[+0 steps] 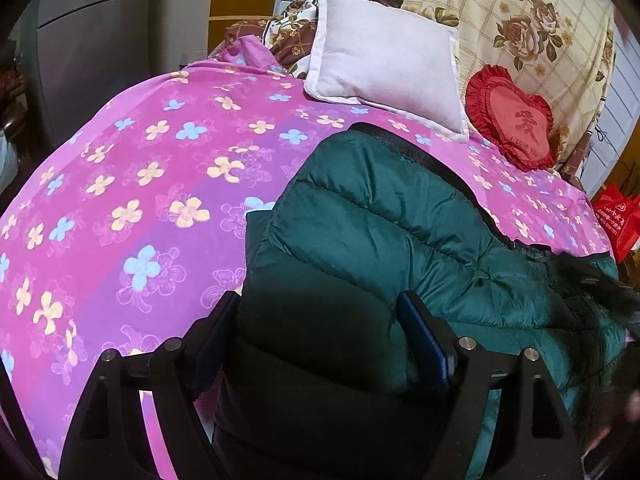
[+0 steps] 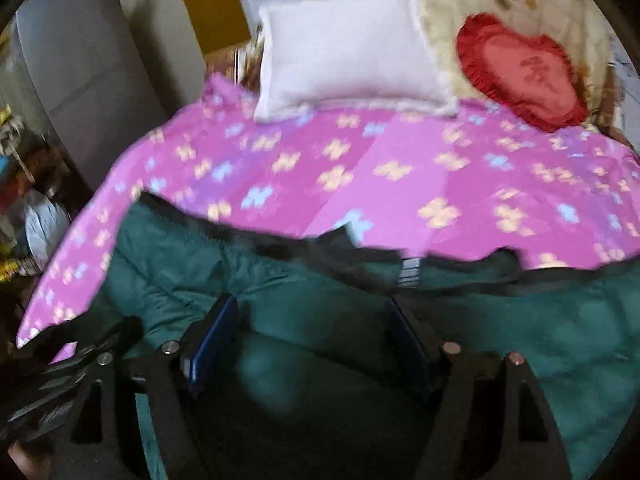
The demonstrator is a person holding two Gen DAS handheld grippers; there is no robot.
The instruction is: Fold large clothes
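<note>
A dark green quilted puffer jacket [image 1: 384, 216] lies on a pink flowered bedsheet [image 1: 132, 184]. My left gripper [image 1: 320, 312] has its blue-padded fingers wide apart on either side of a thick fold of the jacket, above its left part. In the blurred right wrist view the jacket [image 2: 520, 340] spreads across the near edge of the bed [image 2: 400, 168]. My right gripper [image 2: 312, 316] has its fingers wide apart over the jacket's middle, with green fabric between them. A black trim and a small striped label [image 2: 408, 270] show at the jacket's far edge.
A white pillow [image 1: 384, 56] and a red heart-shaped cushion [image 1: 512, 116] lie at the head of the bed against a floral cover [image 1: 532, 28]. A grey cabinet [image 1: 92, 40] stands to the left. A red bag [image 1: 618, 216] sits at the right.
</note>
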